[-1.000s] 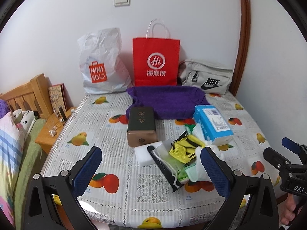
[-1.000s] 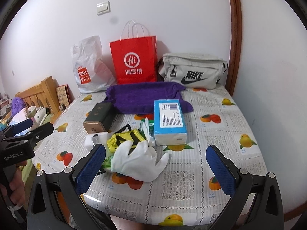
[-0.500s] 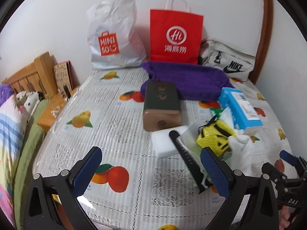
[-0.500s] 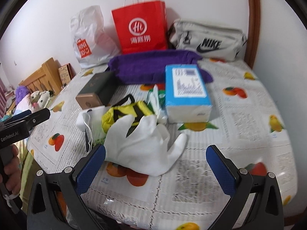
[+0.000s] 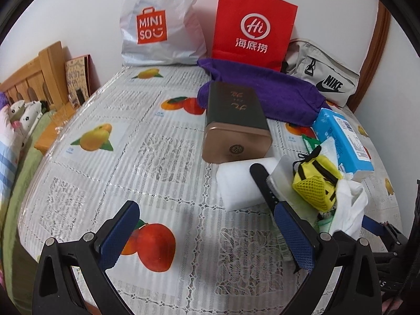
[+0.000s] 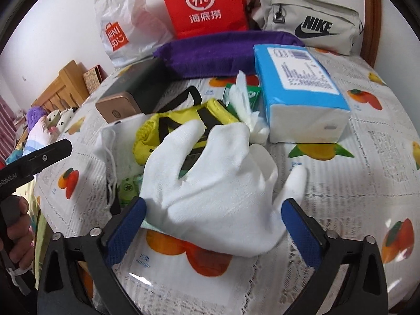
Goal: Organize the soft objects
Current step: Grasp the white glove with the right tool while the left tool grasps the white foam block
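A white cloth glove (image 6: 218,183) lies on a heap of soft things on the fruit-print table cover (image 6: 354,183). My right gripper (image 6: 212,207) is low over it, its jaws closing, the glove's cuff between them; the pads are not pressing it. Behind the glove lie a yellow mesh pouch (image 6: 168,128), a white face mask (image 6: 115,136) and a blue tissue pack (image 6: 296,89). My left gripper (image 5: 207,225) is open over bare cover, left of the heap. A white sponge block (image 5: 239,183), the yellow mesh pouch (image 5: 315,183) and the glove (image 5: 349,204) show in the left wrist view.
A dark tin with a bronze end (image 5: 236,123) lies mid-table. A purple towel (image 5: 262,89) stretches behind it. At the wall stand a white Miniso bag (image 5: 157,26), a red paper bag (image 5: 252,26) and a grey Nike bag (image 5: 323,76). A wooden bed head (image 5: 29,76) is at the left.
Both grippers have come down and forward towards the table. The glove now fills the space between the right gripper's jaws, which stand slightly narrower.
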Motion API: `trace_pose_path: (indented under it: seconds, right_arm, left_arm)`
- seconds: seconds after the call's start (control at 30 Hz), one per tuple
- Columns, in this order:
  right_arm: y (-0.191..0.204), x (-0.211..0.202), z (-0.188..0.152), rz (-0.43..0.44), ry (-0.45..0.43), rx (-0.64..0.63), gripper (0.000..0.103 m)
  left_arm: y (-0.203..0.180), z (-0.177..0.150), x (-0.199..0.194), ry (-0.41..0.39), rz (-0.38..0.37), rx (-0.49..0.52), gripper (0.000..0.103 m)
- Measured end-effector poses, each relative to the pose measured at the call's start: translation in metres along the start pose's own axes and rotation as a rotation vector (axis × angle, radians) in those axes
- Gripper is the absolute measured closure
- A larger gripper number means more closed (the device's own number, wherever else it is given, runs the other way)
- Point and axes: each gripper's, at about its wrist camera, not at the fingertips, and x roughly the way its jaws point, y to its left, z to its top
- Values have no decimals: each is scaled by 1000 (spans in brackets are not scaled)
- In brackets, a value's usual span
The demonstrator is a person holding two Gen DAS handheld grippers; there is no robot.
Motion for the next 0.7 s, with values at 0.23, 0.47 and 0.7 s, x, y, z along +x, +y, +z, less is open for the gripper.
trace_pose_path:
  seconds: [0.23, 0.47, 0.7]
  right_arm:
    - [-5, -13, -1, 31, -52, -44, 66]
    - [-26, -37, 0, -5, -98, -48, 84]
    - [-59, -51, -5, -64, -114, -13, 84]
  left_arm:
    - [8, 0, 11, 7, -30, -21, 0]
    - [5, -2, 21, 24, -63, -19, 0]
    - [0, -4, 33, 48, -25, 25, 0]
